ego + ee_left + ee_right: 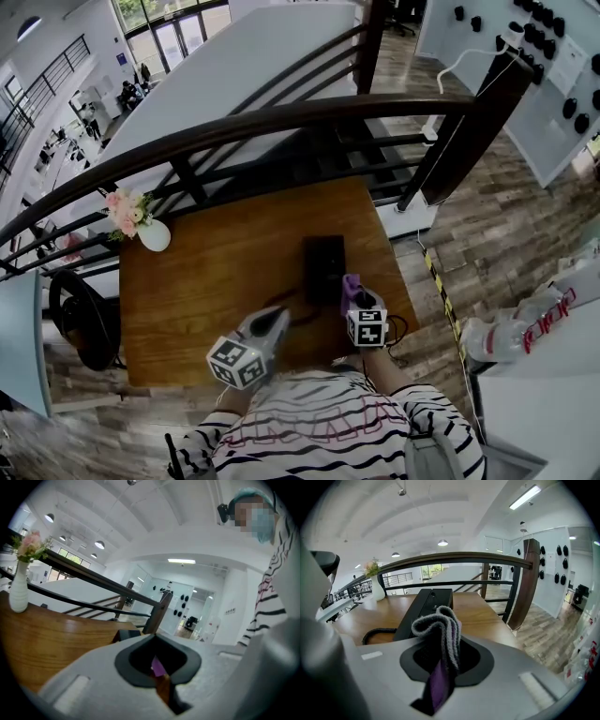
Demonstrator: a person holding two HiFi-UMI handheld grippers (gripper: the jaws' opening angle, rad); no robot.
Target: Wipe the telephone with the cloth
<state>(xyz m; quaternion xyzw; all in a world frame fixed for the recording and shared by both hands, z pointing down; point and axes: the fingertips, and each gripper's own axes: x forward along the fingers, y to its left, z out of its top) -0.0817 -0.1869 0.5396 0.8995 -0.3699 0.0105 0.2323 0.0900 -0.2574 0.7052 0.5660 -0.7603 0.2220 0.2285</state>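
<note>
A black telephone (pixel 324 265) lies on the wooden table (pixel 216 281), right of the middle; its coiled cord (pixel 377 633) trails toward the near edge. My right gripper (pixel 354 294) is shut on a folded grey and purple cloth (pixel 440 630) and sits just right of the telephone's near end. In the right gripper view the telephone (pixel 424 605) stretches away just beyond the cloth. My left gripper (pixel 278 319) hovers at the near edge, left of the telephone, with its jaws together and nothing between them. In the left gripper view the telephone (pixel 127 633) is mostly hidden.
A white vase with pink flowers (pixel 148 228) stands at the table's far left corner. A dark curved railing (pixel 281 122) runs behind the table. A black chair (pixel 82 319) stands at the left, and bottles (pixel 525 323) lie at the right.
</note>
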